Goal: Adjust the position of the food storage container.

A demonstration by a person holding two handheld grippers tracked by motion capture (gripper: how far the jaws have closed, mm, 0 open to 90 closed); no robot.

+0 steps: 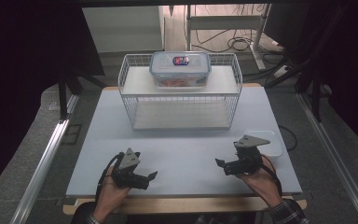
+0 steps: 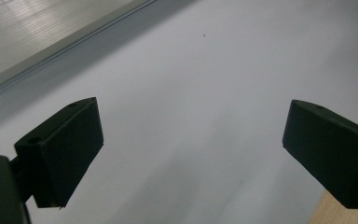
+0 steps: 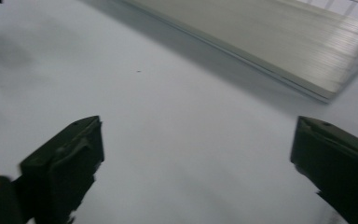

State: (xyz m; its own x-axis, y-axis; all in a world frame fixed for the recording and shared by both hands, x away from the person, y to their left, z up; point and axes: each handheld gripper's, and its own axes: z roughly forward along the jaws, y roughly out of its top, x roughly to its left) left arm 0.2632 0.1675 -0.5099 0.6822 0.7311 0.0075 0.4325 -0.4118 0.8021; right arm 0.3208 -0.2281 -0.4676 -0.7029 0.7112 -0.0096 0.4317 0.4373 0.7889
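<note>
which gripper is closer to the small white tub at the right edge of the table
Right. The right gripper sits just in front of the white tub, while the left gripper is far across the table.

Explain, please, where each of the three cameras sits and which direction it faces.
High view: above the person's side, facing forward and down on the white table, the wire basket with the lidded food container, a clear tub; both hands with left tongs and right tongs show.
Left gripper view: on the left tongs, facing bare tabletop; two black jaws apart.
Right gripper view: on the right tongs, facing tabletop; jaws apart.
Shared: both gripper views show the same tabletop and a pale ribbed surface at an upper corner.
</note>
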